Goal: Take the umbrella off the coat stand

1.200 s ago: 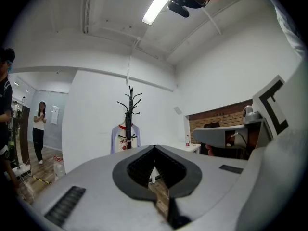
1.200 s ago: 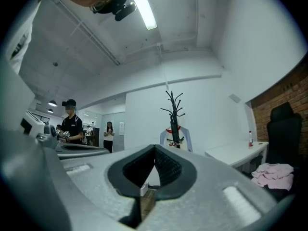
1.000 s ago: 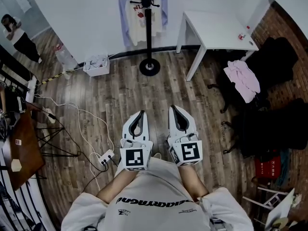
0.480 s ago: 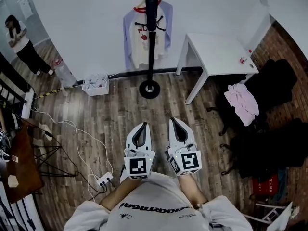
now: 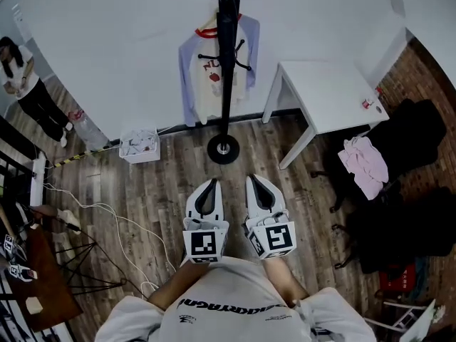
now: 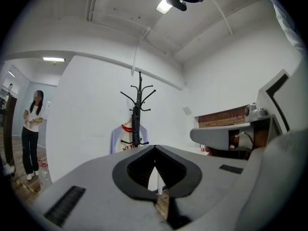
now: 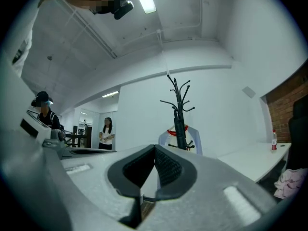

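fingers closed, facing coat stand beside white table.

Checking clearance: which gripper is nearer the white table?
Right. The right gripper sits below-left of the white table; the left gripper lies farther left, beyond it.

The coat stand looks black metal (smooth, faintly glossy) over a matt wood-plank floor.
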Demonstrator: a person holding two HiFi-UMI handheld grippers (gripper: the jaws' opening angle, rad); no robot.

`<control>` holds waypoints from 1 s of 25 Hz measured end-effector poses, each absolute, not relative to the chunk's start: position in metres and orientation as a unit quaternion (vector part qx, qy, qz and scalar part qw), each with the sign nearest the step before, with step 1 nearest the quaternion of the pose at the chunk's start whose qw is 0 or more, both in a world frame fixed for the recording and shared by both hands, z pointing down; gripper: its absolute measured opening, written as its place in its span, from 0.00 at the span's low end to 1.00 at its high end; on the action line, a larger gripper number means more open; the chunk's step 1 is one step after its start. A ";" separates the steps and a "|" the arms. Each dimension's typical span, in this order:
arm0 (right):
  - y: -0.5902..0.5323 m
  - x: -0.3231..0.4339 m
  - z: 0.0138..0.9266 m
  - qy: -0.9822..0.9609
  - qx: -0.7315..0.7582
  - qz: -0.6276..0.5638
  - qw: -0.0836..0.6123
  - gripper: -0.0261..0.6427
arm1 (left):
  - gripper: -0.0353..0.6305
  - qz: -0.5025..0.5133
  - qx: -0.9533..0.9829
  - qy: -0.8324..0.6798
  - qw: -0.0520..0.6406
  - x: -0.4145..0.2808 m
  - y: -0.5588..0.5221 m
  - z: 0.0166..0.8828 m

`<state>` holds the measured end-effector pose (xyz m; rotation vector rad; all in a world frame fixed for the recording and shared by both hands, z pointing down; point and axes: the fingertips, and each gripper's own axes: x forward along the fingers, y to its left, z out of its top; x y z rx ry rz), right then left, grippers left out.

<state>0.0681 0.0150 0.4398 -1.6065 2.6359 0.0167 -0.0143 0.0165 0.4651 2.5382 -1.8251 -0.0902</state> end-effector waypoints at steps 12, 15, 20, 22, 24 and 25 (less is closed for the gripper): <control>-0.139 0.009 0.398 0.834 -0.551 0.022 0.024 0.03 | 0.05 -0.037 0.834 -0.550 -0.006 -0.070 -0.144 0.426; -0.167 0.002 0.396 0.829 -0.559 0.019 0.023 0.03 | 0.05 -0.040 0.838 -0.544 -0.010 -0.077 -0.169 0.421; -0.208 -0.003 0.405 0.823 -0.567 -0.003 0.011 0.03 | 0.05 -0.042 0.838 -0.543 0.001 -0.088 -0.201 0.427; -0.219 -0.002 0.405 0.820 -0.572 -0.001 0.005 0.03 | 0.05 -0.042 0.837 -0.545 0.009 -0.089 -0.210 0.433; -0.227 0.002 0.403 0.819 -0.574 0.000 0.002 0.03 | 0.05 -0.039 0.837 -0.545 0.012 -0.085 -0.215 0.436; -0.231 0.005 0.403 0.818 -0.575 -0.001 0.002 0.03 | 0.05 -0.038 0.837 -0.545 0.010 -0.082 -0.218 0.436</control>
